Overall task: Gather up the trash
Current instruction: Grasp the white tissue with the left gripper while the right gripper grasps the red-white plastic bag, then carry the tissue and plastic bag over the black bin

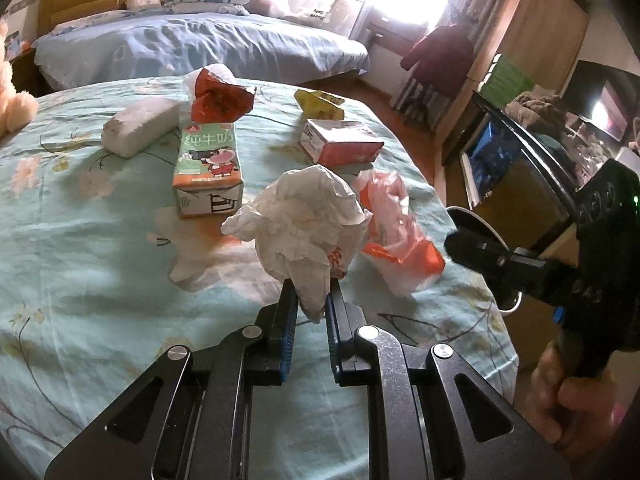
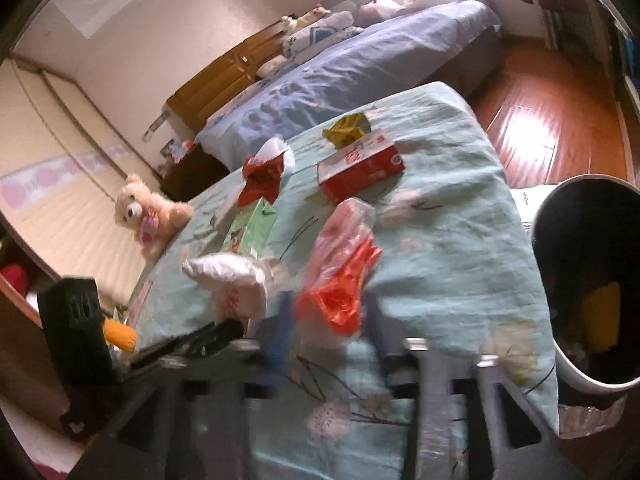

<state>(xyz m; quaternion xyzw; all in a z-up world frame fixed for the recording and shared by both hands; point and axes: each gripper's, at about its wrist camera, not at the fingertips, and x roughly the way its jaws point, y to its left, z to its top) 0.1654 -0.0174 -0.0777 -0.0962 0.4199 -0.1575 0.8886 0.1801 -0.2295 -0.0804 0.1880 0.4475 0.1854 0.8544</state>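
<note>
The left gripper (image 1: 311, 300) pinches a crumpled white paper wrapper (image 1: 304, 224) above the floral bedspread (image 1: 80, 240), the right gripper (image 2: 328, 316) stands spread around an orange plastic bag (image 2: 340, 280), so carrying the wrapper to the dark round bin (image 2: 592, 280) seems next.

Bedspread (image 1: 80, 240), left wrist view: milk carton (image 1: 208, 172) centre; tissue pack (image 1: 140, 126) to its left; foil wrapper (image 1: 220, 98) behind it; cardboard box (image 1: 340, 142) to its right; plastic bag (image 1: 396, 224) nearer, right. Trash bin (image 2: 580, 280) beyond the bedspread's right edge.
</note>
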